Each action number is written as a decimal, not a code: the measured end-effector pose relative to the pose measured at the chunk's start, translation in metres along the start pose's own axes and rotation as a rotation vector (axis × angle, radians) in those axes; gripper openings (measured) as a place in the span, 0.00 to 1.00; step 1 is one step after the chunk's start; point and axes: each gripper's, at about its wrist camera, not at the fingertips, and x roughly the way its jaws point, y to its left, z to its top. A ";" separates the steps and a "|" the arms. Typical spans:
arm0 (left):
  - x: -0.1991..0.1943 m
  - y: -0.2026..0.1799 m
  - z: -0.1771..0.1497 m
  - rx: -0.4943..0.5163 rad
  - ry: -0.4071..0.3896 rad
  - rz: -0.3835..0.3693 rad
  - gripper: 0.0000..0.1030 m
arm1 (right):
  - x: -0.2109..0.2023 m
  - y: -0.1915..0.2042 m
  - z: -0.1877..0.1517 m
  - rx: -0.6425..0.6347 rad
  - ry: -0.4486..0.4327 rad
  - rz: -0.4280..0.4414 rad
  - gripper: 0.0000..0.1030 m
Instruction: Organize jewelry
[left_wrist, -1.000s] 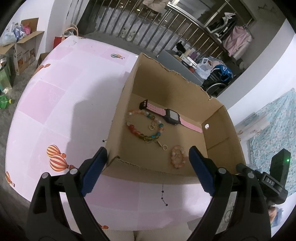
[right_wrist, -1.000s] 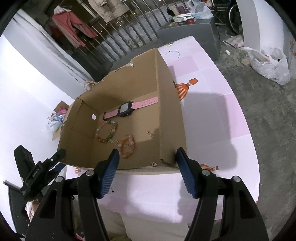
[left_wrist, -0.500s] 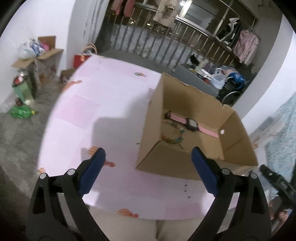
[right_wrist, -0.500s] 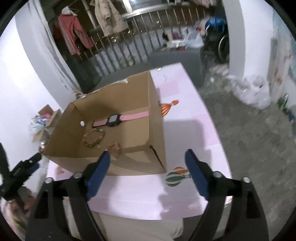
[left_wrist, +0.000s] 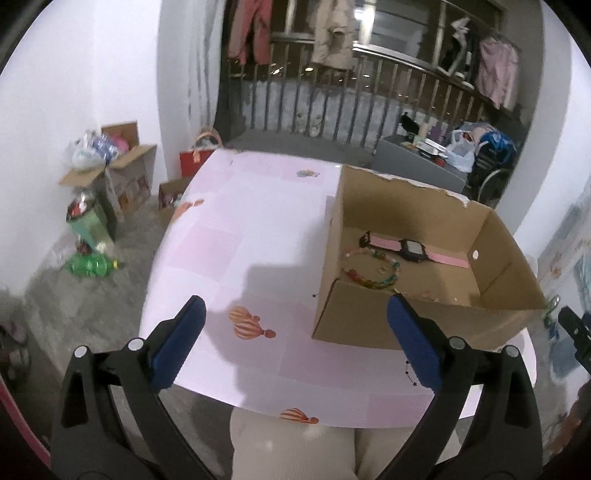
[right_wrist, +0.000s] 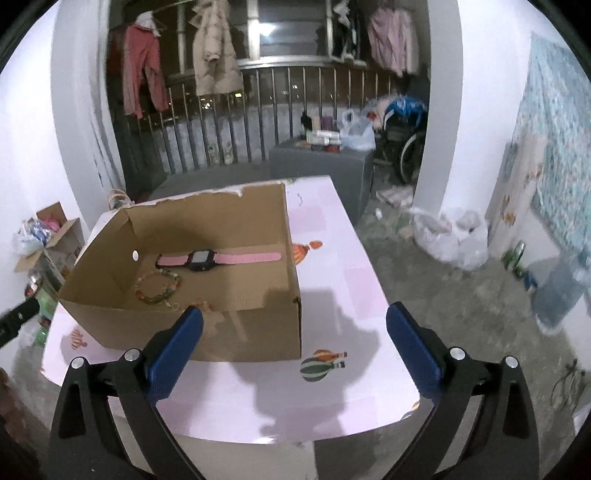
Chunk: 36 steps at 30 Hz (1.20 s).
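An open cardboard box (left_wrist: 369, 325) (right_wrist: 236, 332) stands on the pink table (left_wrist: 236, 258) (right_wrist: 332, 280). Inside lie a pink-strapped watch (left_wrist: 410, 251) (right_wrist: 207, 259), a multicoloured bead bracelet (left_wrist: 369, 271) (right_wrist: 159, 286) and a small pink bead bracelet (right_wrist: 201, 305) mostly hidden by the near wall. My left gripper (left_wrist: 295, 325) hangs back from the box, over the table's near left part, its jaws still opening with nothing between them. My right gripper (right_wrist: 293, 334) hovers before the box's right front corner, jaws also opening and empty.
The table's near edge (left_wrist: 295, 406) is close below both grippers. A person's light trousers (left_wrist: 295, 446) show under it. Cardboard boxes and bags (left_wrist: 107, 162) clutter the floor at left; plastic bags (right_wrist: 450, 236) lie at right. A railing with hanging clothes (right_wrist: 221, 110) is behind.
Both grippers have pulled back and up from the box and tilted up, so more of the room shows. The right jaws have spread much wider, the left a little.
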 end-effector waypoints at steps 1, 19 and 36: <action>-0.001 -0.002 0.002 0.010 -0.001 0.002 0.92 | -0.002 0.001 0.000 -0.009 -0.002 -0.003 0.94; -0.015 -0.020 0.003 0.056 -0.008 0.058 0.92 | -0.023 0.021 -0.003 -0.073 -0.112 0.015 0.94; 0.015 -0.015 -0.007 0.061 0.179 0.102 0.92 | 0.013 0.018 -0.009 -0.013 0.142 0.025 0.94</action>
